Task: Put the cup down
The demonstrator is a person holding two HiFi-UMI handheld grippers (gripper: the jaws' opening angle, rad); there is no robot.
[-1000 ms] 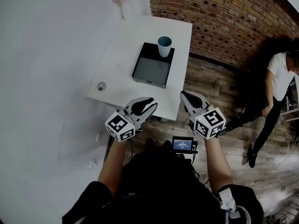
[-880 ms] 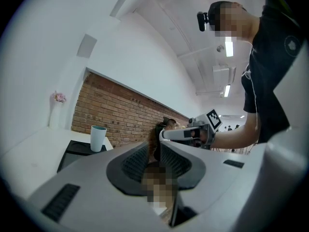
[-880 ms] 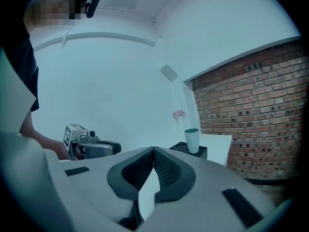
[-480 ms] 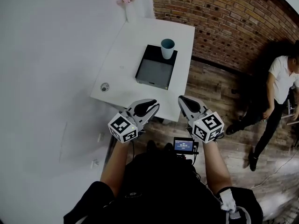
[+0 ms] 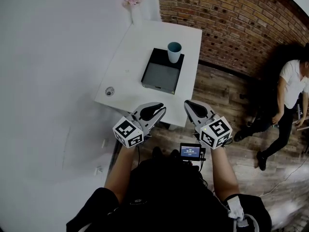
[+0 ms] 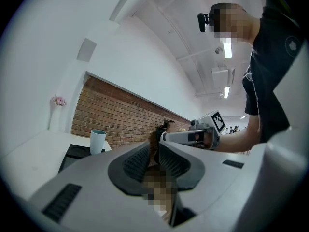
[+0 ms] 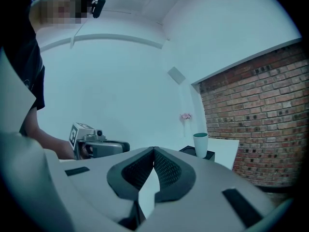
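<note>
Cup (image 5: 174, 51) stood upright on the far end of the black tray (image 5: 159, 76) on the white table (image 5: 123, 71) — placement judged complete. Left gripper (image 5: 157, 111), jaws just drawn together, and right gripper (image 5: 189, 105) were both closed and empty, well apart from it — the next move called only for keeping clear.

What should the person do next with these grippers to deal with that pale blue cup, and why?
Probably open the right gripper and reach forward toward the cup. The cup stands upright on the far corner of the black box on the white table, untouched. The right gripper hangs by the table's near edge, far from the cup, its jaws shut on nothing.
</note>
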